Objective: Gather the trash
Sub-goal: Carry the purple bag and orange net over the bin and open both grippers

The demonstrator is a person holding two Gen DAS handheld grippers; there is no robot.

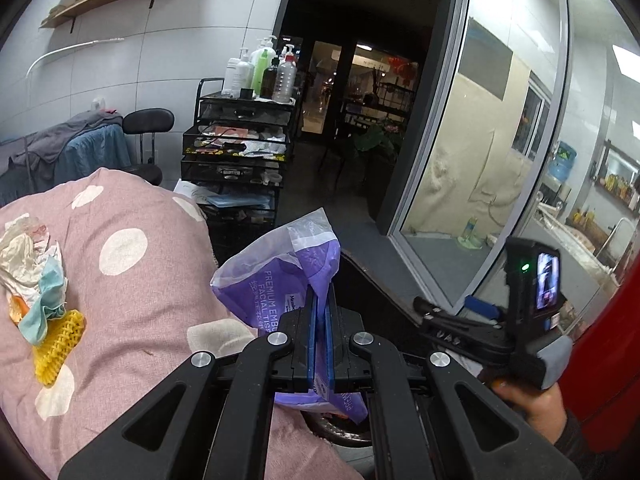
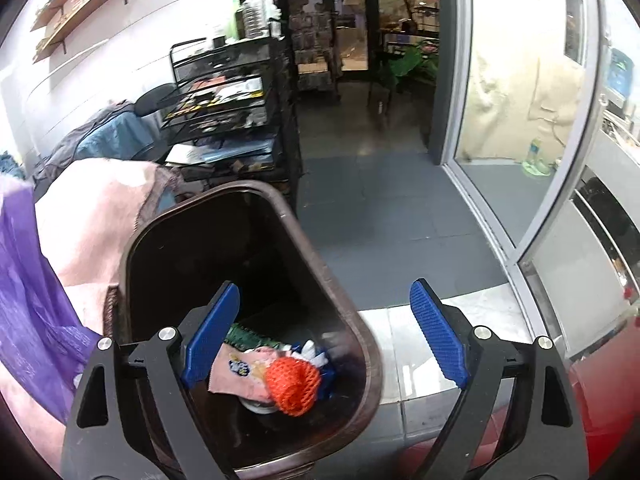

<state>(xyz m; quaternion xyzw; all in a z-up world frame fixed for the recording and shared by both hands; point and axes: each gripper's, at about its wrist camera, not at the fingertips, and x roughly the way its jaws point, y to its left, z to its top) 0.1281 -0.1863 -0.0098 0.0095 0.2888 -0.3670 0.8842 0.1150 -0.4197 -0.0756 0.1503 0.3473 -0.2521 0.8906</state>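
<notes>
On the far left we note a heap of remaining trash point(image 1: 34, 276): crumpled white and teal paper with a yellow foam fruit net, resting on the pink quilt with white dots point(image 1: 132, 280). We judge it sits there simply because it has not yet been collected.

Further right, our left gripper point(image 1: 320, 312) has its blue pads pressed together on the purple plastic facial-tissue wrapper point(image 1: 272, 276). The grip is taken low on the wrapper, so the loose upper part stands free above the fingers; the item is light and limp, and a pinch suffices. In the right wrist view the same wrapper appears at the left edge, beside the bin.

Next comes the dark brown plastic waste bin point(image 2: 352, 320), standing just beside the bed edge, its mouth open to receive drops. Inside lie an orange foam net point(image 2: 294, 384) and a pink printed packet point(image 2: 240, 372).

Our right gripper point(image 2: 324, 332) hangs over the bin's rim with fingers wide apart and nothing between them. We judge the wrapper is next to go in.
</notes>
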